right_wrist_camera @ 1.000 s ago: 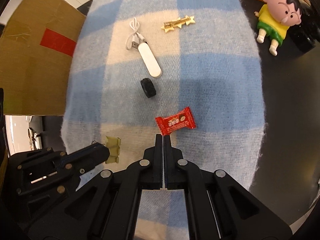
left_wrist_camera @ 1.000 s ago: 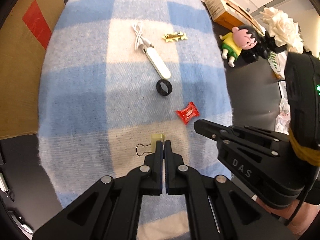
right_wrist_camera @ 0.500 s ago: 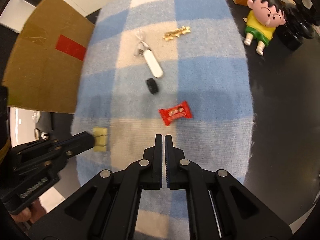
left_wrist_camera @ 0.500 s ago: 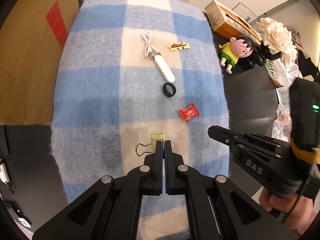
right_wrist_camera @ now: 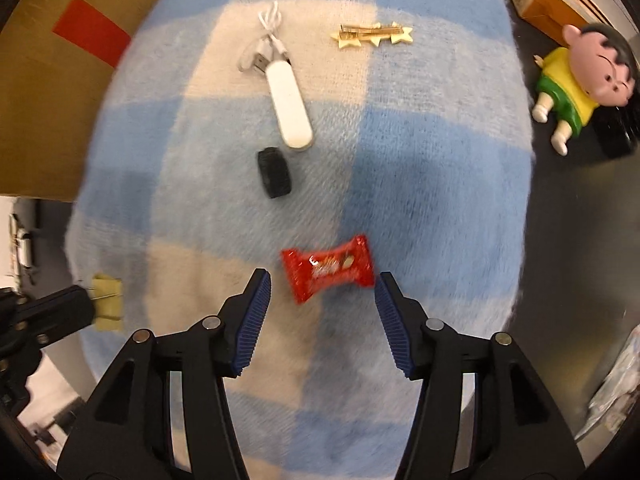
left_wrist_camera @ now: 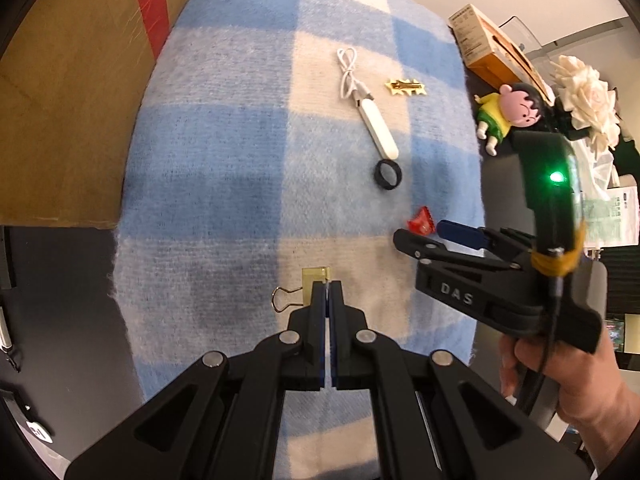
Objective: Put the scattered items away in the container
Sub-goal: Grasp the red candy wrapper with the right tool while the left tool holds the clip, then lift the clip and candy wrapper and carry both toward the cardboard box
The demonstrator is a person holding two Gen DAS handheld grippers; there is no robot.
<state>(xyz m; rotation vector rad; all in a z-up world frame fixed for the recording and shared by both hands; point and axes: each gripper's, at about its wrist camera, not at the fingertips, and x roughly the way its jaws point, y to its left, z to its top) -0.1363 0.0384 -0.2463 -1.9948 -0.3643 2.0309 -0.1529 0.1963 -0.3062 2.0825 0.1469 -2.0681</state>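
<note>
the right gripper [right_wrist_camera: 322, 304] points straight down over the checked blanket [right_wrist_camera: 420, 200], and its fingers [right_wrist_camera: 256, 312] are spreading apart, about half wide, with nothing pressed between them. the red candy [right_wrist_camera: 327, 270] lies on the blanket just ahead of the tips and between their lines, so it sits a touch forward of the gap and not yet inside it. its long axis runs nearly across the gap, slightly tilted with the right end higher in the right wrist view, so the twisted ends point toward the two fingers. my guess is the hand has to go a little forward and down, and closing along that length would crumple the wrapper unless the wrist turns.

the left gripper [left_wrist_camera: 328, 294] is shut on the yellow binder clip [left_wrist_camera: 314, 286], pinching its body with the wire loop sticking out to the left; in the right wrist view the clip [right_wrist_camera: 107, 302] hangs at the left fingertip, close above the blanket. the candy is plainly nearer the right hand.

further up the blanket lie a black ring [right_wrist_camera: 274, 172], a white stick with cable [right_wrist_camera: 290, 110] and a gold star clip [right_wrist_camera: 372, 35]. the cardboard box [right_wrist_camera: 60, 80] stands along the left edge, and i take it for the container.
</note>
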